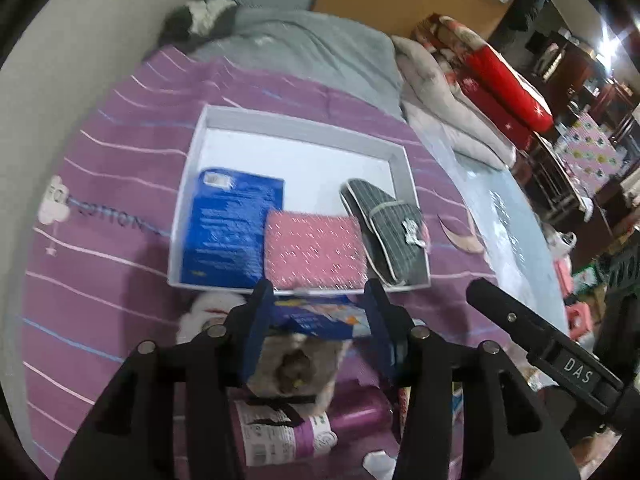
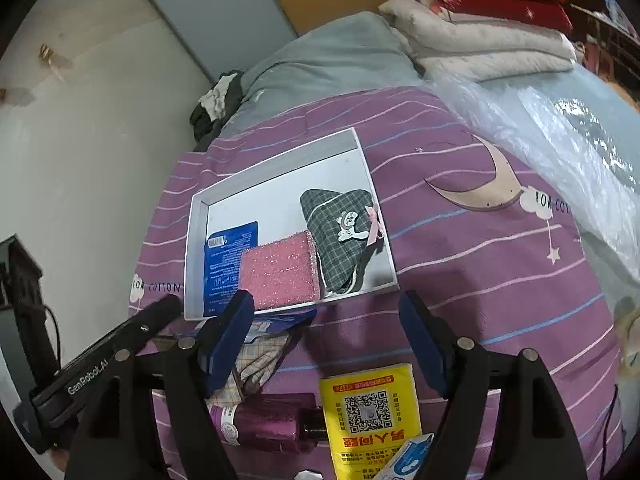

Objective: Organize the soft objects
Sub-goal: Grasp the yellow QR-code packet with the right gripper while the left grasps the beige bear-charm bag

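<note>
Here, left claw [image 1: 318, 312] gripping blue tissue pack [image 1: 320, 316], right claw [image 2: 326, 332] spread wide.

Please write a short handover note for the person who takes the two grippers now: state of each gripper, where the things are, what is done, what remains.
Left gripper: shut on a blue tissue pack, just before the white tray.
Right gripper: open, holding nothing.
Done: blue packet, pink sponge and plaid pouch lie in the tray.
Left: yellow pack, purple roll and checked cloth remain on the bedsheet.
</note>
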Motion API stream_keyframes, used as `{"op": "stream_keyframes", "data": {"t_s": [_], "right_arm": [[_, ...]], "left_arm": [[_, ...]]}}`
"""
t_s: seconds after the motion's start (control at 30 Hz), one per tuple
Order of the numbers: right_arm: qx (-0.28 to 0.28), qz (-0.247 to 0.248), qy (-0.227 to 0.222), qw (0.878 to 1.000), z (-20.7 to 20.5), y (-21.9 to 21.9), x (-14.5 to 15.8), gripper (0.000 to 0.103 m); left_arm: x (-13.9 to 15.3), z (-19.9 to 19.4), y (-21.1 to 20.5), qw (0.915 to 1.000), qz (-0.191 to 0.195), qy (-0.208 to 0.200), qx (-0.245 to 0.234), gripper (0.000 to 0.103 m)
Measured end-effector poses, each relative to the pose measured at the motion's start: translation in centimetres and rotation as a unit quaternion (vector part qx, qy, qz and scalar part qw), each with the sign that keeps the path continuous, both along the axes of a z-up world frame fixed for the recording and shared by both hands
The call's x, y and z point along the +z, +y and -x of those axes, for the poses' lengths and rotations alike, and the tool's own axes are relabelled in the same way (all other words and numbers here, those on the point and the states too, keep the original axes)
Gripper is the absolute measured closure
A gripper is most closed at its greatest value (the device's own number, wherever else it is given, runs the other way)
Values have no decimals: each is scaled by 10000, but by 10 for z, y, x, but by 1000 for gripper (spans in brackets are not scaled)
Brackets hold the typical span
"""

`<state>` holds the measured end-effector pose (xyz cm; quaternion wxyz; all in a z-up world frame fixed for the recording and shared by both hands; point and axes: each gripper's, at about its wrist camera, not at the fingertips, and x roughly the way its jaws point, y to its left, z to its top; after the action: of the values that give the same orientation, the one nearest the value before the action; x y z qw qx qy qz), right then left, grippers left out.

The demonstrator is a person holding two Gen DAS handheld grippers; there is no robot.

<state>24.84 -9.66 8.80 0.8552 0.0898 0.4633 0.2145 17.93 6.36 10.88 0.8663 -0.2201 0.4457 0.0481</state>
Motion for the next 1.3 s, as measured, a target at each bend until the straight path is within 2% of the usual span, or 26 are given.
{"op": "stream_keyframes", "data": {"t_s": [0.2,0.3,0.43,0.7,0.8,0.87,1.2,1.3], "right_arm": [[157,190,114,9996,0,1,-3,24],[289,407,280,9984,1,1,-10,24],[523,499,472,9963,3,-2,-16,24],[991,664,639,9908,13,6,-23,24],[1179,780,809,9866,15,9,-30,24],[1211,967,866,9841,15,11,-35,24],[1595,1284,1130,9723,16,14,-56,24],[1631,1323,1218,9701,14,15,-63,24]], "left_arm": [[4,6,7,9991,421,-6,6,54],[4,7,7,9987,472,192,50,54],[6,11,2,9982,283,515,75,54],[20,30,-1,9987,-151,468,-142,54],[13,31,-5,9955,-549,740,-237,54],[6,31,-6,9932,-658,916,-301,54],[-15,29,-11,9884,-163,1232,-874,54],[-26,23,-10,9860,-204,1450,-795,54]]}}
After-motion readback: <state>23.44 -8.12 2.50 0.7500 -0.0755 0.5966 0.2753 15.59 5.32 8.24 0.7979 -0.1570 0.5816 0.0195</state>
